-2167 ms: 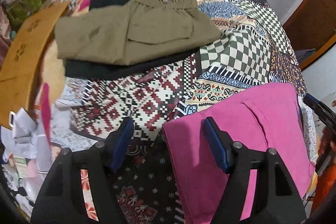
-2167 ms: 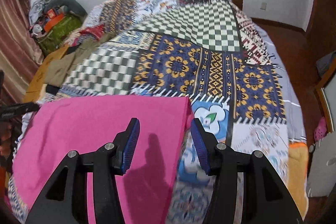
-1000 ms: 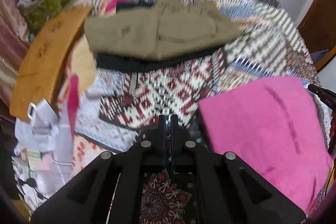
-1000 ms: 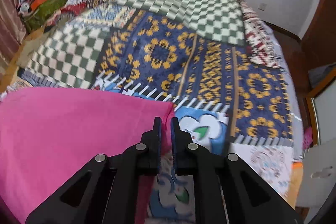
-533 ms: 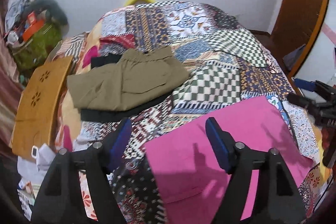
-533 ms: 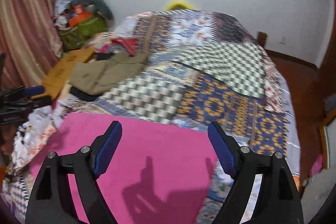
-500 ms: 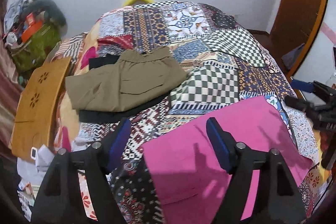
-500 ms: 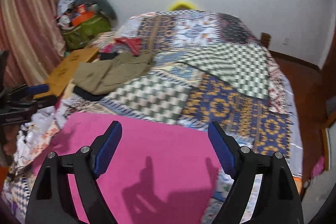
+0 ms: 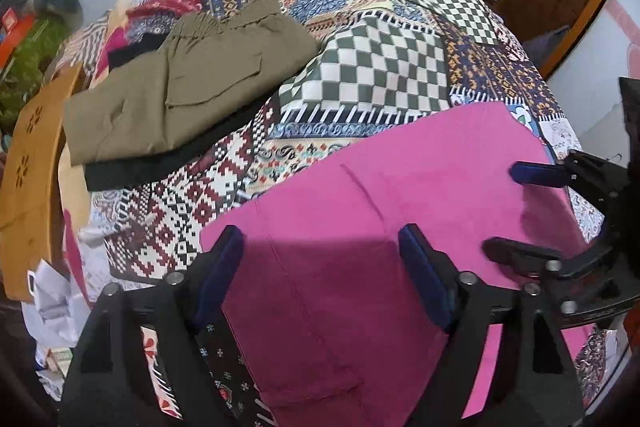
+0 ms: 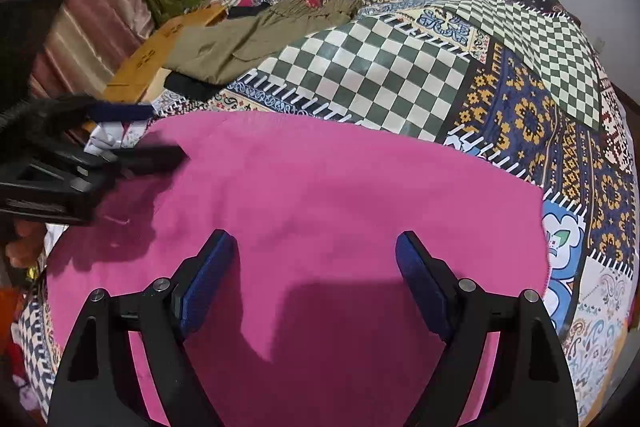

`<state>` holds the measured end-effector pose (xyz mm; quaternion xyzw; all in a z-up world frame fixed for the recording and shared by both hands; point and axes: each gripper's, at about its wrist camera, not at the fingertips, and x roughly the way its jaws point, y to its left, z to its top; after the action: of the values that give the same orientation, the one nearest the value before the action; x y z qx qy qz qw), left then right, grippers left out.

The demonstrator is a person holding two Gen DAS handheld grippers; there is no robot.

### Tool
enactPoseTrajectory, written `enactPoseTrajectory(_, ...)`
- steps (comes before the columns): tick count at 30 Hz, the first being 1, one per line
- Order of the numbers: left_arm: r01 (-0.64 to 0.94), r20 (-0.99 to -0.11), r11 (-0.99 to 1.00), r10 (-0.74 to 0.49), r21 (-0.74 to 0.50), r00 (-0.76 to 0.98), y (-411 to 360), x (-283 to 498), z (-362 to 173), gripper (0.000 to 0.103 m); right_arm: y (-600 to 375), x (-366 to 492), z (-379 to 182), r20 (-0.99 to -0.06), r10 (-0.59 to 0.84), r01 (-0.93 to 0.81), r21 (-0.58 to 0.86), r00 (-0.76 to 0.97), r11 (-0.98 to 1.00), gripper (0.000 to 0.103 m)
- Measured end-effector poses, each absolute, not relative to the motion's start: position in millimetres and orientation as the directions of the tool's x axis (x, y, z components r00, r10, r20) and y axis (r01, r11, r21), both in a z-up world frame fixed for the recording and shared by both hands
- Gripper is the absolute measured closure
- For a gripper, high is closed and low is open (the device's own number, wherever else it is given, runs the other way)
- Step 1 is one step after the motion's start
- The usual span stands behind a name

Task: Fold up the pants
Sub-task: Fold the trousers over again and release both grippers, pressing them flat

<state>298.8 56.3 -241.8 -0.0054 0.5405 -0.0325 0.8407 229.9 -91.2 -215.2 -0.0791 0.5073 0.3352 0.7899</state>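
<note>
A: Pink pants (image 9: 400,227), are they flat on the bed?

B: Yes, they lie folded into a broad rectangle on the patchwork quilt (image 9: 372,67), at the near edge of the bed, with both tools above them.

A: Start at the left. What's over there?

B: In the left wrist view, a wooden board (image 9: 32,163) stands at the far left beside the bed. Next to it on the quilt lie olive pants (image 9: 180,87), folded, on top of a black garment (image 9: 160,163) whose edge sticks out underneath. They are well apart from the pink pants.

A: And the left tool?

B: The left tool (image 9: 320,267) has its jaws spread wide, with nothing between them. It hangs over the left end of the pink pants; I cannot tell whether the blue pads (image 9: 216,275) touch the cloth. A seam and a pocket line show between the fingers.

A: Further right?

B: The right tool (image 10: 316,275) is released too, jaws equally wide, empty, and sits over the right half of the pink pants. Its shadow falls on the fabric below it. In the left wrist view it shows at the right edge (image 9: 560,211), over the pants' right end.

A: Beyond the pants?

B: Quilt only, checkered green and white patches (image 10: 376,67), then blue and yellow ones toward the right.
</note>
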Motion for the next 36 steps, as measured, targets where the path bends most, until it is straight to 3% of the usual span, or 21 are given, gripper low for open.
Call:
enactPoseTrajectory(12, 0.055, -0.894, 0.998, 0.002, 0.029, 0.448, 59, 256, -233, 0.011, -134, 198, -214, -0.868, 0.399, -0.545, 0.191, 0.294, 0.816, 0.02)
enactPoseTrajectory(24, 0.038, -0.881, 0.996, 0.058, 0.086, 0.469, 59, 205, -220, 0.01, -161, 155, -202, -0.883, 0.293, -0.503, 0.078, 0.366, 0.861, 0.019)
enactPoseTrajectory(36, -0.066, -0.86, 0.996, 0.079, 0.052, 0.505, 80, 158, -203, 0.01, -170, 123, -181, -0.869, 0.253, -0.483, 0.019, 0.425, 0.875, 0.019)
